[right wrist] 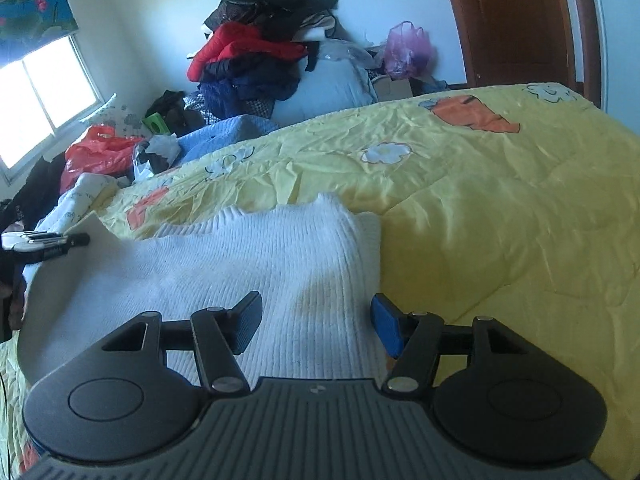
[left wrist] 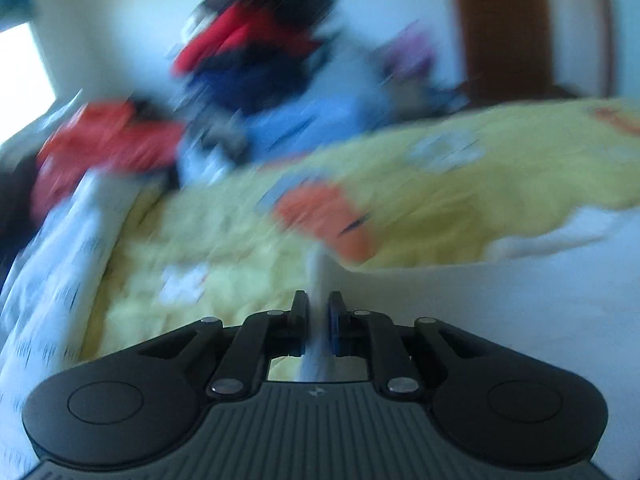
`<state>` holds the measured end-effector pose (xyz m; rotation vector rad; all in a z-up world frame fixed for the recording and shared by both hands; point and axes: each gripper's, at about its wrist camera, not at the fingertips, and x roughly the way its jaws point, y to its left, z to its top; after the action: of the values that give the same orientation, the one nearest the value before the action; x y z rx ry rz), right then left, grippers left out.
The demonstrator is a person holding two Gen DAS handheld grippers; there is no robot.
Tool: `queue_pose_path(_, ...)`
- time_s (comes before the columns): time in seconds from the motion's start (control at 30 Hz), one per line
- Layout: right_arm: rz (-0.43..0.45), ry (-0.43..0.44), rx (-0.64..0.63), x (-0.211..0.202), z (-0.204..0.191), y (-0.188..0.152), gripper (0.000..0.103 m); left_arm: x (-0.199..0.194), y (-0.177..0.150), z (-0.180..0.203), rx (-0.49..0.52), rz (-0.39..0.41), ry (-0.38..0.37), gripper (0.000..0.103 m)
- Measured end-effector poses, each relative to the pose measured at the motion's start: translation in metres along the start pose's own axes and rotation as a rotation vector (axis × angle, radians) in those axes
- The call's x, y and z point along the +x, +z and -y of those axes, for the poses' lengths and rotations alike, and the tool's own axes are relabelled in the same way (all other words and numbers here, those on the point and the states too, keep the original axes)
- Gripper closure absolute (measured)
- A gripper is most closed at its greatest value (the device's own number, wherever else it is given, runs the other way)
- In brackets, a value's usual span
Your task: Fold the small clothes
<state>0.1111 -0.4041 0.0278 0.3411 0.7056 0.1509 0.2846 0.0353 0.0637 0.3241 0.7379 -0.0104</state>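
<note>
A white knitted garment [right wrist: 248,264] lies spread on the yellow quilt [right wrist: 500,208], and everything else is best placed from it. The right gripper [right wrist: 316,326] hovers over its near part with its jaws standing wide apart — nothing is pinched between them, only the ribbed knit showing below. The garment's far hem sits close to an orange carrot print [right wrist: 144,210] on the quilt; its right edge ends where bare yellow fabric begins.

At the garment's left edge, the left gripper [right wrist: 60,242] appears in the right wrist view as a dark tool touching the cloth. Its own camera (heavily blurred) shows the left gripper's jaws drawn in narrow, clamped on a thin fold of white fabric [left wrist: 318,280] that runs up between the pads.

Beyond the garment, past the far side of the quilt, a heap of clothes [right wrist: 260,52] — red, black and dark blue — is stacked against the wall. A red plastic bag [right wrist: 96,152] lies to the far left of the garment, below the window [right wrist: 44,92]. A brown door [right wrist: 516,20] stands far right.
</note>
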Motion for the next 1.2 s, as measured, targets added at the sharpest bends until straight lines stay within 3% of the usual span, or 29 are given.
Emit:
queue_pose_path(0.07, 0.0, -0.003, 0.027, -0.002, 0.003, -0.002, 0.041, 0.006, -0.008, -0.005, -0.02, -0.034, 0.05, 0.091)
queue_pose_path(0.17, 0.022, 0.022, 0.047, -0.021, 0.003, -0.009, 0.04, -0.024, -0.037, -0.026, -0.077, 0.026, 0.03, 0.086)
queue_pose_path(0.23, 0.041, 0.05, 0.083, -0.039, 0.007, -0.02, 0.036, -0.047, -0.059, -0.043, -0.168, 0.037, 0.009, 0.079)
queue_pose_path(0.27, 0.045, 0.066, 0.117, -0.047, 0.011, -0.026, 0.036, -0.059, -0.073, -0.053, -0.227, 0.039, -0.022, 0.07)
queue_pose_path(0.3, 0.048, 0.086, 0.164, -0.056, 0.016, -0.034, 0.036, -0.072, -0.09, -0.061, -0.301, 0.029, -0.078, 0.054)
queue_pose_path(0.37, 0.042, 0.122, 0.282, -0.073, 0.03, -0.056, 0.033, -0.095, -0.125, -0.075, -0.445, 0.009, -0.203, 0.036)
queue_pose_path(0.47, 0.039, 0.13, 0.413, -0.088, 0.043, -0.086, 0.034, -0.124, -0.181, -0.078, -0.652, 0.015, -0.427, 0.034)
queue_pose_path(0.57, 0.029, 0.138, 0.498, -0.081, 0.047, -0.105, 0.034, -0.127, -0.206, -0.066, -0.792, -0.002, -0.558, 0.028)
queue_pose_path(0.63, 0.028, 0.165, 0.561, -0.065, 0.046, -0.106, 0.036, -0.114, -0.205, -0.05, -0.816, -0.035, -0.55, 0.028)
queue_pose_path(0.7, 0.042, 0.183, 0.616, -0.047, 0.042, -0.105, 0.036, -0.109, -0.195, -0.04, -0.815, -0.01, -0.519, 0.024)
queue_pose_path(0.77, 0.086, 0.167, 0.661, -0.033, 0.04, -0.103, 0.037, -0.1, -0.183, -0.034, -0.821, -0.015, -0.464, 0.027)
queue_pose_path(0.8, 0.109, 0.148, 0.682, -0.029, 0.039, -0.102, 0.039, -0.096, -0.176, -0.032, -0.81, -0.022, -0.424, 0.046)
queue_pose_path(0.87, 0.117, 0.12, 0.695, -0.022, 0.034, -0.098, 0.068, -0.09, -0.169, -0.034, -0.792, -0.035, -0.394, 0.067)
queue_pose_path(0.9, 0.129, 0.124, 0.665, -0.025, 0.031, -0.096, 0.072, -0.093, -0.164, -0.036, -0.779, -0.029, -0.402, 0.073)
queue_pose_path(1.1, 0.17, 0.18, 0.463, -0.076, 0.004, -0.086, 0.077, -0.146, -0.154, -0.047, -0.603, 0.034, -0.437, 0.076)
queue_pose_path(1.2, 0.117, 0.143, 0.466, -0.081, 0.018, -0.105, 0.077, -0.13, -0.169, -0.041, -0.549, -0.048, -0.399, 0.076)
